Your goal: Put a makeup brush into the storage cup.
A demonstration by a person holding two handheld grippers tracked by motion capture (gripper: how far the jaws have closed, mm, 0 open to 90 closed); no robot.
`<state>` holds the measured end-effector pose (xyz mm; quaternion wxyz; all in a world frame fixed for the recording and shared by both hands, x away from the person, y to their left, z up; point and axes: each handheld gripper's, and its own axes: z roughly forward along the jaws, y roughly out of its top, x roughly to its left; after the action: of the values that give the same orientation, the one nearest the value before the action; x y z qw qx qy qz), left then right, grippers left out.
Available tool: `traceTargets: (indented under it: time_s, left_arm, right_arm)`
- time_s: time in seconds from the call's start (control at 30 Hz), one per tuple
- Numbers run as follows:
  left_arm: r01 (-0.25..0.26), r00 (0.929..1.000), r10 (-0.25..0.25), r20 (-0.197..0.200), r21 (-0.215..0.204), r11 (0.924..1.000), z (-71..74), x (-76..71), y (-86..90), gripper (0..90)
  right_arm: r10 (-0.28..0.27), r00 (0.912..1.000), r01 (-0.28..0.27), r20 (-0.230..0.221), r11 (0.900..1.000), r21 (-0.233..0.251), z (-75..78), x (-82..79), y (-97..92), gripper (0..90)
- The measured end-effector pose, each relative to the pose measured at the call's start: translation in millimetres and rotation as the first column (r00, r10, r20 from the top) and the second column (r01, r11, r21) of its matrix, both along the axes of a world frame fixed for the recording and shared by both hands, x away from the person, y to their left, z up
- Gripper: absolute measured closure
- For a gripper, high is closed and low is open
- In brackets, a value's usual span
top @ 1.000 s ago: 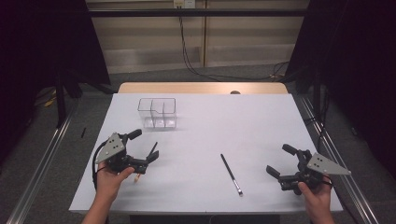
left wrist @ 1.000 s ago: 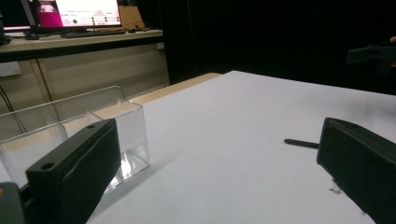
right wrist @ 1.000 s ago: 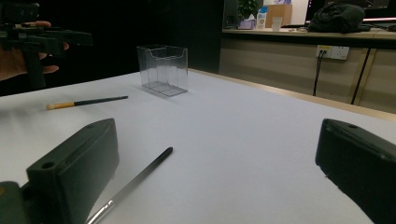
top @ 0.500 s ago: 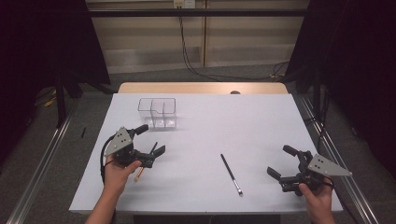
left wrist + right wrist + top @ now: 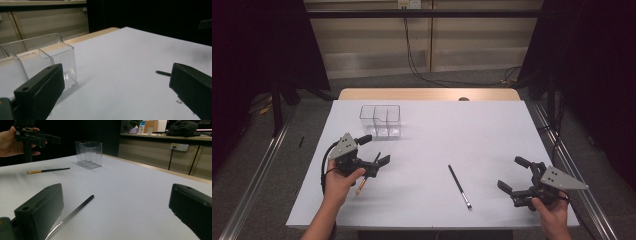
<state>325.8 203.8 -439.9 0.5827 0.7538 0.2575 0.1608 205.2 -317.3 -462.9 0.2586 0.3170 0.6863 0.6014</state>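
While both grippers' fingers gape wide and empty, clear organizer (image 5: 380,120) just beyond left gripper (image 5: 373,151), brushes apart.

Both forearms are bare, no sleeves. Each hand holds a black two-jaw gripper, the left gripper (image 5: 374,150) and right gripper (image 5: 513,174), topped by a grey triangular plate; a black cable loops beneath the left one.

two brushes (image 5: 460,187), one clear organizer (image 5: 380,120)
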Motion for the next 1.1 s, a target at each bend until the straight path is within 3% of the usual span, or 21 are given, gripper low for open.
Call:
traceTargets:
  time_s: [0.13,0.23,0.3,0.4,0.5,0.53,0.57,0.6,0.63,0.67,0.7,0.73,0.83,0.87,0.9,0.93,1.0,1.1]
  left_arm:
    - [0.006,0.9991,-0.004,-0.043,0.042,0.9991,0.1,2.2,-1.7,0.0]
    - [-0.001,0.9925,0.013,-0.121,0.101,0.9949,0.2,6.2,-7.3,0.0]
    - [-0.006,0.9900,0.023,-0.139,0.121,0.9927,0.2,7.0,-8.6,0.0]
    - [0.011,0.9847,0.020,-0.173,0.175,0.9845,-0.5,8.1,-11.3,0.0]
    - [0.028,0.9786,0.025,-0.204,0.254,0.9668,0.4,8.7,-13.3,0.0]
    - [0.028,0.9786,0.025,-0.204,0.254,0.9668,0.4,8.7,-13.3,0.0]
    - [0.033,0.9740,0.032,-0.224,0.282,0.9588,1.5,9.1,-14.4,0.0]
    - [0.033,0.9740,0.032,-0.224,0.282,0.9588,1.5,9.1,-14.4,0.0]
    - [0.037,0.9697,0.038,-0.241,0.300,0.9534,2.5,9.3,-14.5,0.0]
    - [0.024,0.9654,0.065,-0.253,0.334,0.9424,3.4,9.5,-15.4,0.0]
    - [0.024,0.9654,0.065,-0.253,0.334,0.9424,3.4,9.5,-15.4,0.0]
    - [0.023,0.9596,0.077,-0.270,0.349,0.9368,3.5,10.2,-15.3,0.0]
    - [0.023,0.9451,0.098,-0.312,0.363,0.9315,3.8,11.6,-15.1,0.0]
    - [0.027,0.9437,0.101,-0.315,0.378,0.9253,4.0,12.2,-15.1,0.0]
    - [0.038,0.9354,0.105,-0.338,0.391,0.9194,4.4,12.1,-15.5,0.0]
    - [0.038,0.9354,0.105,-0.338,0.391,0.9194,4.4,12.1,-15.5,0.0]
    - [0.050,0.9250,0.119,-0.361,0.425,0.9040,5.9,13.0,-15.9,0.0]
    - [0.064,0.9101,0.126,-0.395,0.433,0.8990,7.4,14.2,-16.1,0.0]
  right_arm:
    - [0.002,1.0000,-0.002,-0.002,1.0000,-0.006,-0.3,-0.5,-0.3,0.0]
    - [-0.001,1.0000,0.001,0.000,1.0000,-0.007,0.4,-1.4,-1.7,0.0]
    - [-0.004,1.0000,0.004,-0.002,1.0000,-0.004,0.3,-1.3,-2.3,0.0]
    - [-0.005,1.0000,0.005,-0.003,1.0000,-0.003,0.1,-1.0,-2.7,0.0]
    - [-0.009,1.0000,0.009,-0.003,1.0000,-0.003,-0.1,-0.9,-3.6,0.0]
    - [-0.009,1.0000,0.009,-0.003,0.9999,-0.004,-0.1,-1.0,-3.8,0.0]
    - [-0.009,1.0000,0.009,-0.001,1.0000,-0.004,-0.1,-0.9,-4.0,0.0]
    - [-0.009,1.0000,0.009,-0.001,1.0000,-0.004,-0.1,-0.9,-4.0,0.0]
    - [-0.009,1.0000,0.009,-0.001,1.0000,-0.004,0.0,-0.9,-4.3,0.0]
    - [-0.009,1.0000,0.009,-0.001,1.0000,-0.003,0.1,-0.9,-4.4,0.0]
    - [-0.010,1.0000,0.010,-0.002,0.9999,-0.004,0.1,-0.9,-4.4,0.0]
    - [-0.010,1.0000,0.010,-0.002,0.9999,-0.004,0.1,-0.9,-4.4,0.0]
    - [-0.011,0.9999,0.011,-0.004,0.9999,-0.009,-0.1,-0.8,-4.2,0.0]
    - [-0.008,1.0000,0.008,-0.002,0.9999,-0.010,0.0,-1.0,-3.8,0.0]
    - [-0.008,1.0000,0.008,-0.002,0.9999,-0.012,0.1,-1.1,-3.7,0.0]
    - [-0.007,1.0000,0.007,-0.002,0.9999,-0.011,0.2,-1.2,-3.4,0.0]
    - [-0.006,1.0000,0.006,-0.003,0.9999,-0.014,0.0,-1.1,-3.3,0.0]
    - [-0.008,1.0000,0.008,-0.004,0.9999,-0.012,-0.1,-1.0,-3.5,0.0]
